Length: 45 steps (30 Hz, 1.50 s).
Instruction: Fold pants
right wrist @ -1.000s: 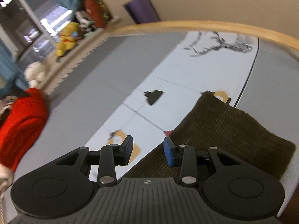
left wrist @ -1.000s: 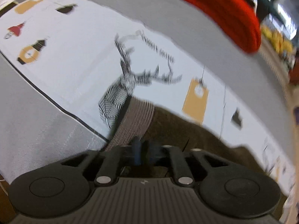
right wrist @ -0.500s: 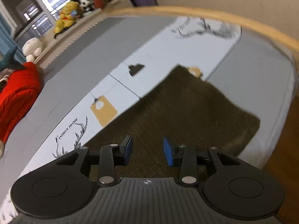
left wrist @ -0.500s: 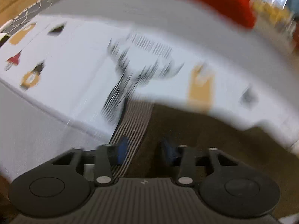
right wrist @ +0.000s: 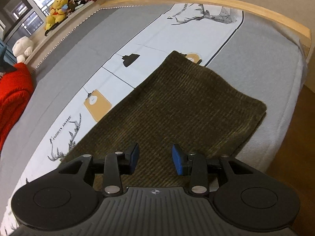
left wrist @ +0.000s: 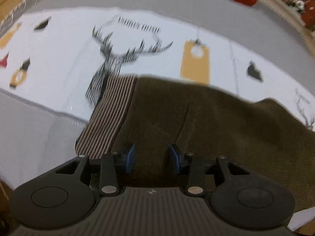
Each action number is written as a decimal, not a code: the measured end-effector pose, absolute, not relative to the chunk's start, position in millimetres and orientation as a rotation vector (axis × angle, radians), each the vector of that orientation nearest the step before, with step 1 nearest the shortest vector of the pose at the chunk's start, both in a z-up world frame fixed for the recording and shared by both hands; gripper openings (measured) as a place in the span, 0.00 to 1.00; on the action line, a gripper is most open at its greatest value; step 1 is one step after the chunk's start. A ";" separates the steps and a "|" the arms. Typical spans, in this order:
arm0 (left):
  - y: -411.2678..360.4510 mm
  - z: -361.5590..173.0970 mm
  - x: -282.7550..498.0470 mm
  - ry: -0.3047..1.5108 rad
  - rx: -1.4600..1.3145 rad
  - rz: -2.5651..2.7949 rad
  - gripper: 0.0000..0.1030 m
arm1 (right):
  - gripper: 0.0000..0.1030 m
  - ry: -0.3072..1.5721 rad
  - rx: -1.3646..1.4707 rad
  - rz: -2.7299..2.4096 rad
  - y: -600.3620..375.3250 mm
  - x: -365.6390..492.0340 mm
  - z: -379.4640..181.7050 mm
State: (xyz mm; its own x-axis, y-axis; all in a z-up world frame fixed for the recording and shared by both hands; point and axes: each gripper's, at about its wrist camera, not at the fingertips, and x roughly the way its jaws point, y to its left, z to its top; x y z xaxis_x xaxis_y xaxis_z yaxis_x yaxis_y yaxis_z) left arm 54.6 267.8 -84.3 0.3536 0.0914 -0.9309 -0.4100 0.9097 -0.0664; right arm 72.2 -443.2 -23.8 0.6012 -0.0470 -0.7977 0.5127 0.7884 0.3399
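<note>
The dark olive corduroy pants [left wrist: 206, 118] lie flat on the bed, with a striped waistband [left wrist: 110, 116] at their left end. My left gripper [left wrist: 151, 158] is open and empty, hovering just above the pants beside the waistband. In the right wrist view the pants [right wrist: 187, 106] lie folded into a flat rectangle reaching toward the bed's far corner. My right gripper [right wrist: 155, 158] is open and empty above their near part.
The bed has a grey sheet [right wrist: 256, 63] with a white printed strip [left wrist: 59, 45] showing a deer, lamps and tags. A red blanket [right wrist: 13, 90] lies at the far side. Stuffed toys [right wrist: 57, 9] sit on the sill. A wooden bed frame [right wrist: 246, 7] edges the mattress.
My left gripper let go of the waistband end, opened and pulled back. My right gripper stayed open and rose back, so more of the pants shows.
</note>
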 end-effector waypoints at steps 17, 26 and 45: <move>170.4 -54.7 76.7 0.991 -0.099 0.094 0.73 | 0.42 0.891 0.614 -0.458 -498.3 37.2 -35.4; 152.6 -56.5 85.1 0.992 -0.076 0.063 0.74 | 0.42 0.913 0.702 -0.511 -518.2 30.2 -48.9; 157.9 -63.4 90.2 1.005 -0.044 0.093 0.75 | 0.42 0.949 0.900 -0.640 -549.1 60.4 -93.7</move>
